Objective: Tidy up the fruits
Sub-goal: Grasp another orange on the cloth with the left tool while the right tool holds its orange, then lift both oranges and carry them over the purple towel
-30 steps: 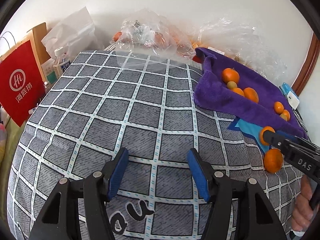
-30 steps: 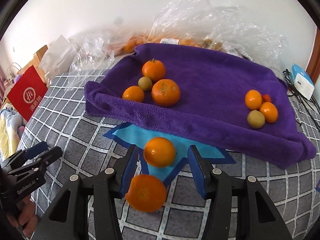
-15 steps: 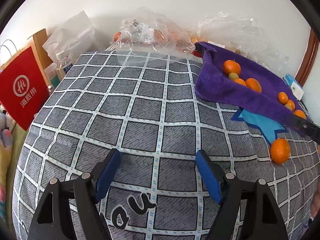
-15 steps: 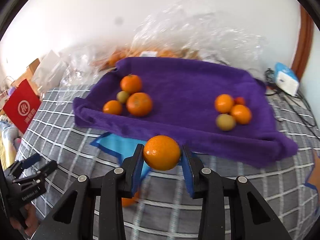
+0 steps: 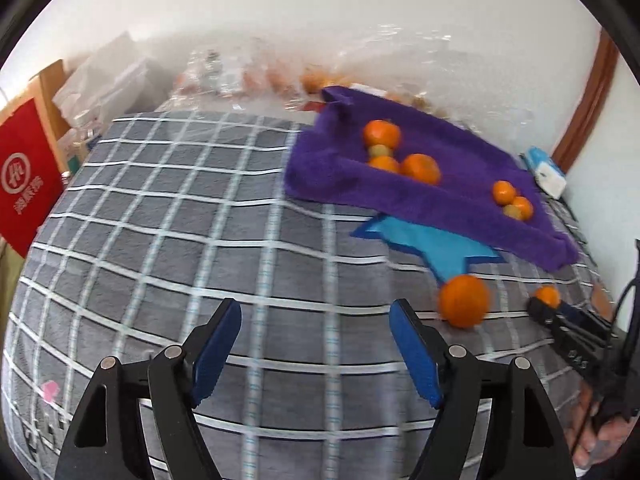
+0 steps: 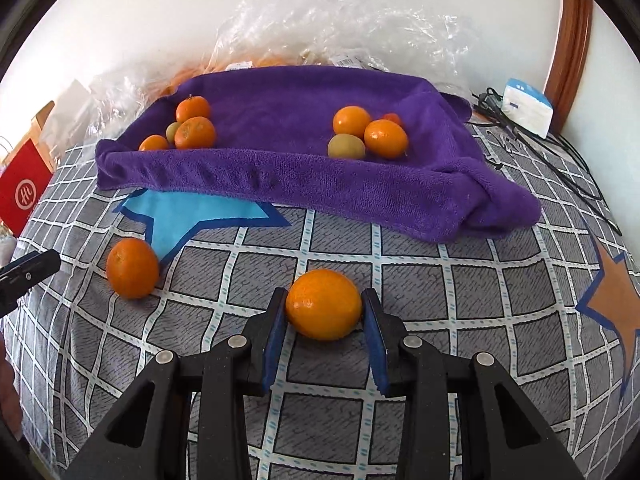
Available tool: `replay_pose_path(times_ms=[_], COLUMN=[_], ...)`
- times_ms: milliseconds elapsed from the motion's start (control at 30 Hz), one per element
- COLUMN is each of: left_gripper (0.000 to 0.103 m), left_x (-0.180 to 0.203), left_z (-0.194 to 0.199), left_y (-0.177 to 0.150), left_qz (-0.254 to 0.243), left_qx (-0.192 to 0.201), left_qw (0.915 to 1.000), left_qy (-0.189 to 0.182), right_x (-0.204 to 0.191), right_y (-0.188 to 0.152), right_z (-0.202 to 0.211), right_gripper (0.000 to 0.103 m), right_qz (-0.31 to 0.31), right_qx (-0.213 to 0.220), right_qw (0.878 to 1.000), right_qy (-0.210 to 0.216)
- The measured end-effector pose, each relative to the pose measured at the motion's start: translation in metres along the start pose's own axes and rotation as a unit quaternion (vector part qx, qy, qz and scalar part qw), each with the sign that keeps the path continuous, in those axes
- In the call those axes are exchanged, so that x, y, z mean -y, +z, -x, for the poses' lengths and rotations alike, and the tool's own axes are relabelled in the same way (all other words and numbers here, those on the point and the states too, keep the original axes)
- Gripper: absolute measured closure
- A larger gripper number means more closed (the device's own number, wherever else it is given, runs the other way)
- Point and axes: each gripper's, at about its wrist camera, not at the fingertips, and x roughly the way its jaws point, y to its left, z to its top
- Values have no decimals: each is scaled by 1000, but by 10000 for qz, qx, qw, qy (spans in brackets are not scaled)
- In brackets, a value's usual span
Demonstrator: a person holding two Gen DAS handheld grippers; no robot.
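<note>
Orange mandarin (image 6: 323,304) is sitting clenched in my right gripper (image 6: 324,320) over the bedspread (image 6: 440,300), near the purple towel (image 6: 320,184); my left gripper (image 5: 316,344) is hanging released; I'm judging the next move is carrying it to the towel's near edge.

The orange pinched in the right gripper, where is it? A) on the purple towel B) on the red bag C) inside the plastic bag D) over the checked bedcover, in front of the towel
D: the orange sits clamped in the right gripper above the checked bedcover, nearer the camera than the purple towel.
</note>
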Motion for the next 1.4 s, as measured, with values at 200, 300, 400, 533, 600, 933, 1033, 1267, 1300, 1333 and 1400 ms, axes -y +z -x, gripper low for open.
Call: replay_pose_path(times_ms=[200,300,400,533,600,933,1033,1267,1300,1333,1400], left_gripper=[27,27,27,29,32,65,65,65,65,65,65], left_x=[43,63,74,86,90,88,76,48,45,42,37], left_z=[0,-13,-23,-36,-40,-38,-28,-5,-3,0,3], left_y=[-1,0,0,1,0,2,7,24,27,30,35], left_qz=[-295,-374,-341,-383,-439,-434,-342,-103,-79,-42,19], left_qx=[31,-93,-142,-248,-242,-306,-199,-30,-5,13,38], left_qw=[9981,9980,9977,9977,9979,9976,9984,9994,9995,9996,9996], left_qy=[-533,-507,-560,-502,-421,-442,-406,-316,-302,-271,-263], right_x=[16,28,38,47,48,48,46,31,29,28,25], right_y=[-3,-7,-10,-14,-17,-14,-9,15,18,23,30], right_z=[9,15,18,12,8,13,20,36,36,37,38], right_gripper=[66,66,66,66,66,66,66,66,66,66,66], right_qz=[-33,-84,-117,-146,-104,-223,-217,-143,-147,-163,-213], right_qx=[94,113,121,30,43,58,129,362,377,390,407], right_qw=[9999,9999,9999,9999,9999,9997,9997,9992,9992,9991,9989], right_qy=[-17,-15,-8,53,59,20,24,68,72,79,136])
